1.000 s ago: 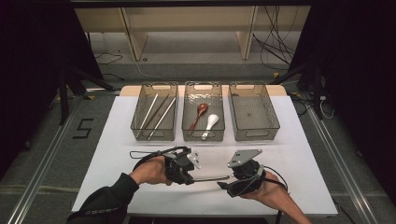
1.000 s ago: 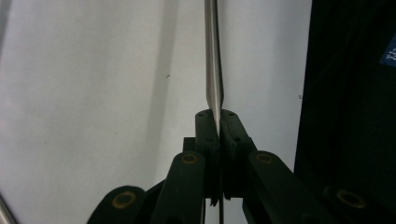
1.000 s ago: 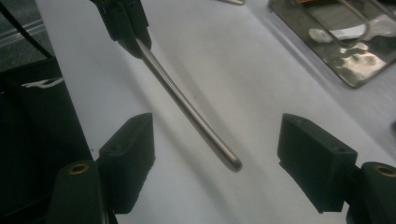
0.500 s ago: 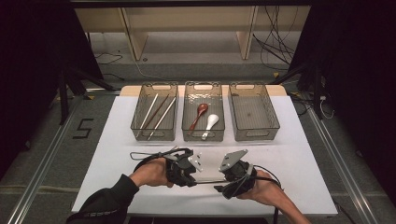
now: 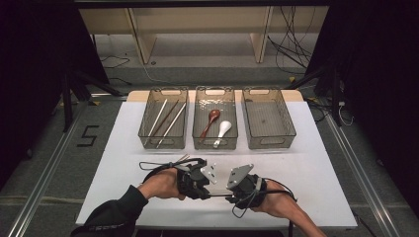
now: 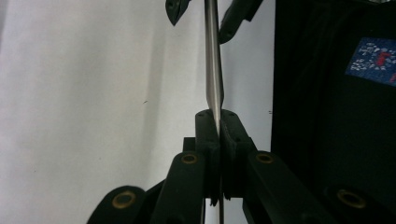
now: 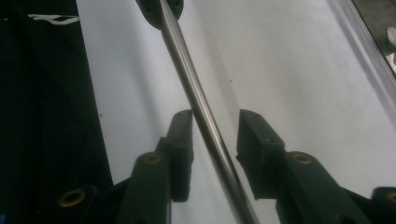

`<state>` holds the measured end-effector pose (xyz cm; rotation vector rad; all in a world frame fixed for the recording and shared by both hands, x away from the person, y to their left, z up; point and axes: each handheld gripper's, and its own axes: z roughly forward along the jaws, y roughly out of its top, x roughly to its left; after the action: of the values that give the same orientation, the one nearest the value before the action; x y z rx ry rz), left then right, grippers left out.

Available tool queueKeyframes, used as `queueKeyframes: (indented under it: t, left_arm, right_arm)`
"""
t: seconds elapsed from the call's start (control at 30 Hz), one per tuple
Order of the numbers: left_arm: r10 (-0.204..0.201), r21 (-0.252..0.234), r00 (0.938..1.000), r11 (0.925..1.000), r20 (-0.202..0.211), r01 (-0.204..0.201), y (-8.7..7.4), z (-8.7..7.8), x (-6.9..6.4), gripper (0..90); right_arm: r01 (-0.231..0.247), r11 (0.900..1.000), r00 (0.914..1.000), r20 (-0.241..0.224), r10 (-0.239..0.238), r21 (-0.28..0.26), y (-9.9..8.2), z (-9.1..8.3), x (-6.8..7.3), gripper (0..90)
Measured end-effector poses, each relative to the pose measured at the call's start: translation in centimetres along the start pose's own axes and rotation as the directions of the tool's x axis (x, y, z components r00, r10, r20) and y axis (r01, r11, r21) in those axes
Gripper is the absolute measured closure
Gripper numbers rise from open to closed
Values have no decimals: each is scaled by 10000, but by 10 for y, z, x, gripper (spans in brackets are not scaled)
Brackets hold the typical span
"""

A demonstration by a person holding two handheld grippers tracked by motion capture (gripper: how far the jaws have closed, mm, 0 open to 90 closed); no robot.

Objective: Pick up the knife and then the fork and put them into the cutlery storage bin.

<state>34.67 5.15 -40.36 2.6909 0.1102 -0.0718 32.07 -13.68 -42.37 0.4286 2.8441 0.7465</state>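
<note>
Left gripper is clamped tight on one end of a thin metal rod; right gripper has the rod between its jaws, which have just been closing but do not yet press it. Three baskets sit at twelve o'clock on the white surface, holding chopsticks and spoons, well clear.

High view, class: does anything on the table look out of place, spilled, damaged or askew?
Nothing stands out. The chopsticks lie in the left bin, two spoons in the middle bin, and the metal rod is clamped in the left gripper.
</note>
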Motion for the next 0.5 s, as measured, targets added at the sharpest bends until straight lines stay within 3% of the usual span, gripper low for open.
queueKeyframes:
  t: [0.27, 0.5]
  left_arm:
    - [205, 106, 9996, 9997, 207, -207, 0, 2, -1, 871]
    - [401, 80, 9979, 9991, 505, -405, -1, 2, -2, 856]
  right_arm:
    - [1007, 9949, 9947, -202, -1006, 76, 0, 2, 6, 777]
    - [2036, 9790, 9772, -633, -2028, 63, -1, 1, 12, 836]
